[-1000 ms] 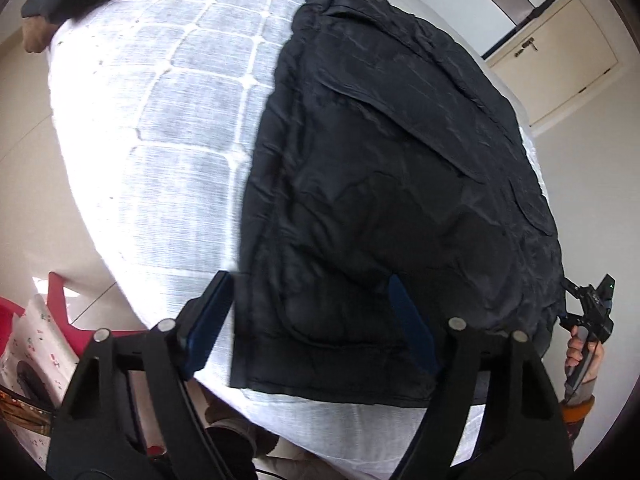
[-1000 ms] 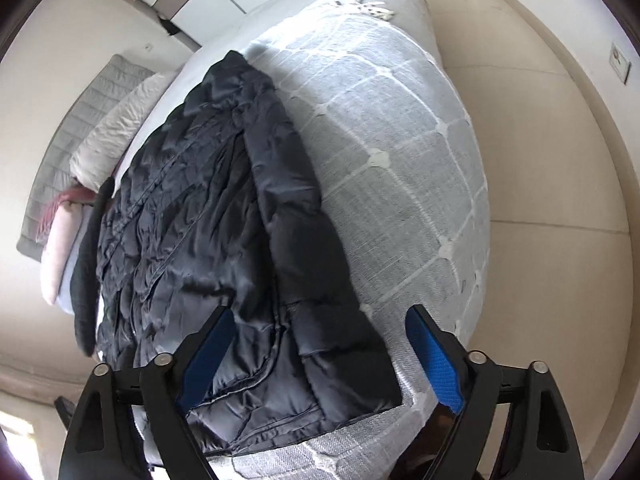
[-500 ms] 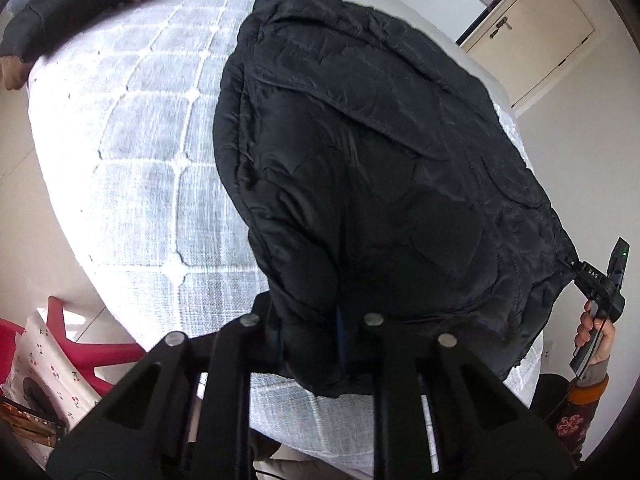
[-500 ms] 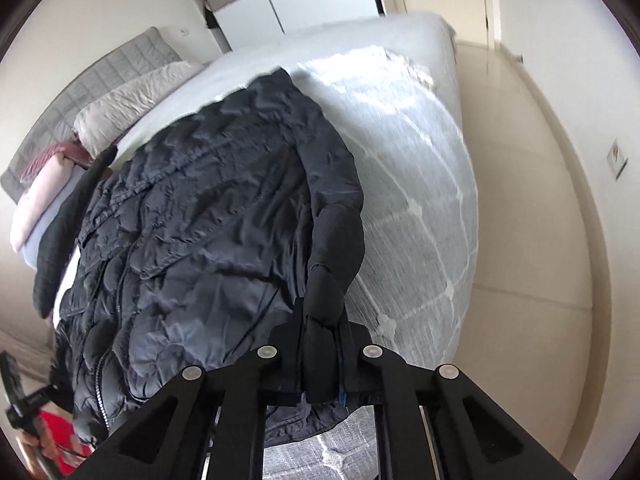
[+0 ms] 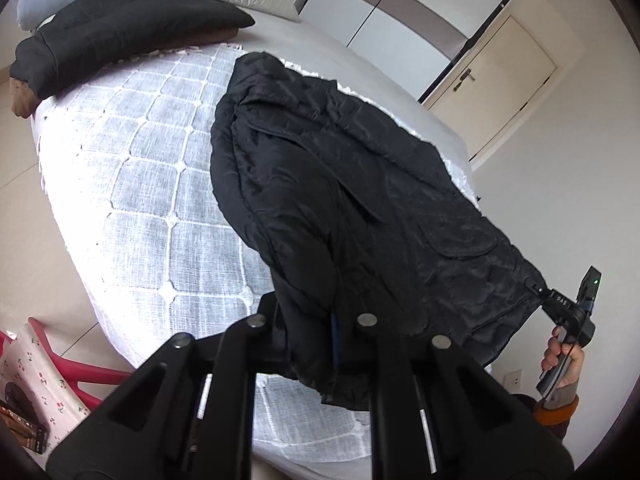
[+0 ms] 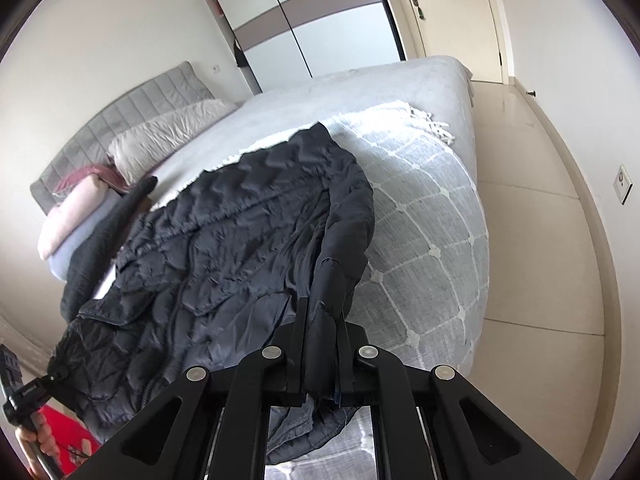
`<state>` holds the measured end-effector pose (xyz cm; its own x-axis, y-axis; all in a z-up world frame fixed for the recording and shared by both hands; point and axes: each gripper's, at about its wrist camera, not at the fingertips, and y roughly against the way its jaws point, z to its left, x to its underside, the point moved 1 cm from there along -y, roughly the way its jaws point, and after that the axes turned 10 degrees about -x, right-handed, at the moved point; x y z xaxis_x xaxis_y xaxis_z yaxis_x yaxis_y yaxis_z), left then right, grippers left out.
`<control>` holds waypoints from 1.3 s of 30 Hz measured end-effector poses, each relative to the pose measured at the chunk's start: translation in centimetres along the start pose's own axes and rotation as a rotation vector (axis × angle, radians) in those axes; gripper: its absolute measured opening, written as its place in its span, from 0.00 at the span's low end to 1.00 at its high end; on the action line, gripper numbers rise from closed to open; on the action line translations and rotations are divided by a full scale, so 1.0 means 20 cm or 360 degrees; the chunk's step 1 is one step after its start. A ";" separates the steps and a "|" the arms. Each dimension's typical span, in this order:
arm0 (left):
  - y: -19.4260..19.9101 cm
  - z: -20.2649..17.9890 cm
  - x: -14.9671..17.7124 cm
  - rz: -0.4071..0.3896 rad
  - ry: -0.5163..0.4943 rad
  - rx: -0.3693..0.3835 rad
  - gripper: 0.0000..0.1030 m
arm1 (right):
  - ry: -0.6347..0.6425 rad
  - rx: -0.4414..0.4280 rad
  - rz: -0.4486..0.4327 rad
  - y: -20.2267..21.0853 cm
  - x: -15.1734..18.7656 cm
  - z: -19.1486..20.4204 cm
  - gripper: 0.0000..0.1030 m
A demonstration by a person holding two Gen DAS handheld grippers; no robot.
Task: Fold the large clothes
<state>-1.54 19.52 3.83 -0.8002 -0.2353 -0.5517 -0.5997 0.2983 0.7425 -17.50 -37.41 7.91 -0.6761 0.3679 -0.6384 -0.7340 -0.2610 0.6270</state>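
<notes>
my left gripper has its jaws clenched on one bottom corner of the black quilted jacket, and my right gripper has its jaws clenched on the other bottom corner. both corners are lifted off the bed, with the hem stretched between them. the rest of the jacket lies on the white grid-patterned throw that covers the foot of the bed, its far end pointing toward the pillows. a second dark garment lies on the bed near the pillows, apart from the jacket. a red chair stands on the floor beside the bed.
</notes>
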 end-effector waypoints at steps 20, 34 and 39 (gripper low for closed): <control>0.38 -0.10 0.08 -0.0250 -0.0044 0.0154 0.12 | 0.0166 -0.0133 -0.0142 0.28 -0.21 0.07 0.07; 0.33 -0.09 -0.14 -0.0317 0.0018 0.0132 0.12 | 0.0192 -0.0161 -0.0182 0.09 -0.59 0.11 0.07; 0.21 -0.10 -0.36 -0.0332 0.0045 0.0064 0.12 | 0.0189 -0.0130 -0.0178 -0.07 -0.73 0.15 0.07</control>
<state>1.81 20.57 11.69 -0.6583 -0.3218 -0.6805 -0.7527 0.2769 0.5973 -6.38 -39.68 17.73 -0.5891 0.2918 -0.7536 -0.8047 -0.2976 0.5137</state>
